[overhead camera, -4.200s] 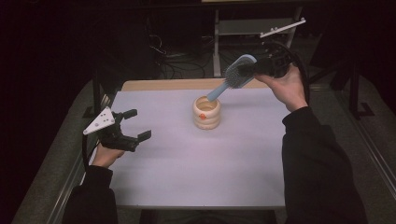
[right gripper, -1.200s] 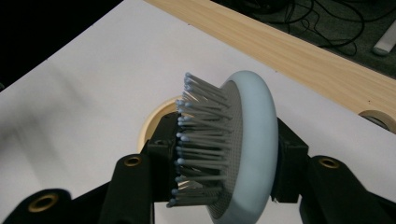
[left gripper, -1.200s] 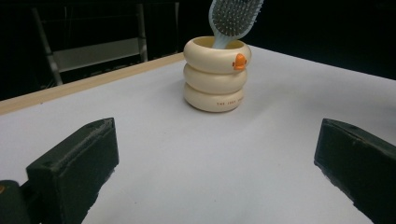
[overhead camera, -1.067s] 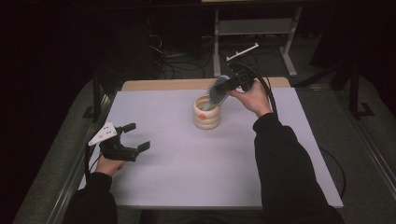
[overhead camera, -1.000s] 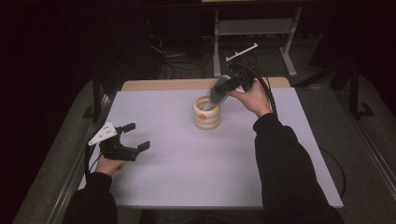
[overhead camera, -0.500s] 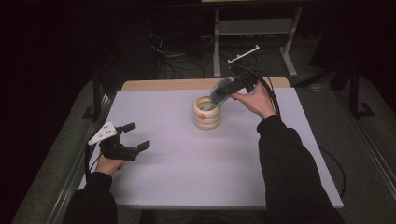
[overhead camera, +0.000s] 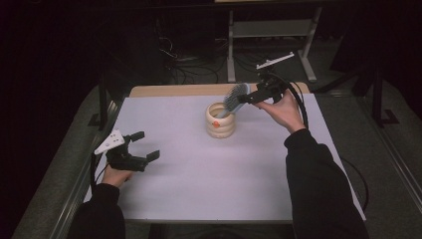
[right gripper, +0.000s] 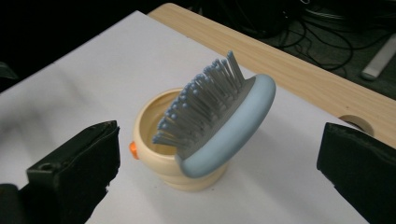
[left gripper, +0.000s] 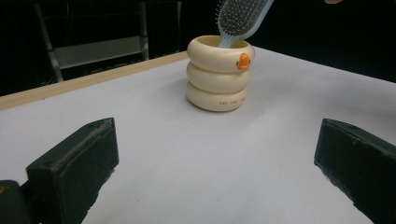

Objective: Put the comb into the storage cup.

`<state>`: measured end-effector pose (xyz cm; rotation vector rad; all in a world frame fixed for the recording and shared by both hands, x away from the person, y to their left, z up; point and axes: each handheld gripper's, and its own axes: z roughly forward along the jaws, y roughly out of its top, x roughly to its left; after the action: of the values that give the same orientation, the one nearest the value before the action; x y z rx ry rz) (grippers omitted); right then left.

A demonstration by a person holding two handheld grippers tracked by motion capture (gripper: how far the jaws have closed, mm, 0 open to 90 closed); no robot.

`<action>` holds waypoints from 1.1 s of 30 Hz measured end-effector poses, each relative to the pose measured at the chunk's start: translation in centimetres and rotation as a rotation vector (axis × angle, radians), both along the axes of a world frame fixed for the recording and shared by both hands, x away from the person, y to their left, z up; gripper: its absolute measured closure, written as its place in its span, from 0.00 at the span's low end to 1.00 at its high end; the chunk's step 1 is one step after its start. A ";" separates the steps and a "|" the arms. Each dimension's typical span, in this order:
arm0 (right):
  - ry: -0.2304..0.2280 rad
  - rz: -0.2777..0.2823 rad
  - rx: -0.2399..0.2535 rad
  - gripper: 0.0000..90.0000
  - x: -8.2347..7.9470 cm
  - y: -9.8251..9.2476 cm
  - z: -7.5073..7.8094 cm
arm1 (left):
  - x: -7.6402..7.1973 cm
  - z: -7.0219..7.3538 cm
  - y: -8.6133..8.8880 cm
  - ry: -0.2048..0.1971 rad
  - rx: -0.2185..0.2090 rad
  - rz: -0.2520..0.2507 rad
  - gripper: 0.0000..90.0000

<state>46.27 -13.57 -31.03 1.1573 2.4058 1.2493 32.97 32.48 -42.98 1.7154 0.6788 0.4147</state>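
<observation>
White table cover (overhead camera: 209,184), near edge bare. L gripper (overhead camera: 142,149) idle at front left, jaws wide, nothing between. Mid-table: cream ring-stacked duck holder (overhead camera: 220,121), upright. Blue hairbrush (overhead camera: 235,98) stands handle-down in it, head leaning over rim twd R gripper (overhead camera: 251,97). R jaws have just been opening, now fully apart, brush free. Step: drop-off done, release stage. Next: back R hand off w/o clipping brush head.

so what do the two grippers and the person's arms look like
Both are black two-jaw grippers. The left gripper has blocky black jaws and a pale grey three-cornered plate on top; the right gripper carries a similar grey plate and trails a black cable that loops past the hand. Both forearms wear dark long sleeves.
</observation>
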 end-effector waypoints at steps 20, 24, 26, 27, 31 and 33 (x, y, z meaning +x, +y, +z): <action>-0.065 -0.001 0.023 0.00 -2.3 -3.1 -0.1 | -0.3 -0.3 0.3 0.032 0.036 -0.013 0.00; -0.082 0.002 0.029 0.00 -2.9 -3.8 -0.2 | -0.5 -0.2 0.3 0.025 0.042 -0.016 0.00; -0.090 0.002 0.026 0.00 -3.3 -4.1 -0.3 | -0.5 -0.2 0.3 0.022 0.043 -0.012 0.00; -0.094 0.002 0.025 0.00 -3.4 -4.3 -0.4 | -0.6 -0.2 0.3 0.022 0.042 -0.010 0.00; -0.106 -0.005 0.030 0.00 -4.1 -5.2 -0.7 | -0.7 -0.3 0.5 0.020 0.047 -0.002 0.00; -0.113 -0.010 0.038 0.00 -4.5 -5.6 -0.9 | -0.7 -0.3 0.5 0.019 0.044 0.001 0.00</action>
<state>41.82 -19.13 -31.93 1.0772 2.3016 1.3251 32.29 33.02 -43.27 1.7624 0.6885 0.4174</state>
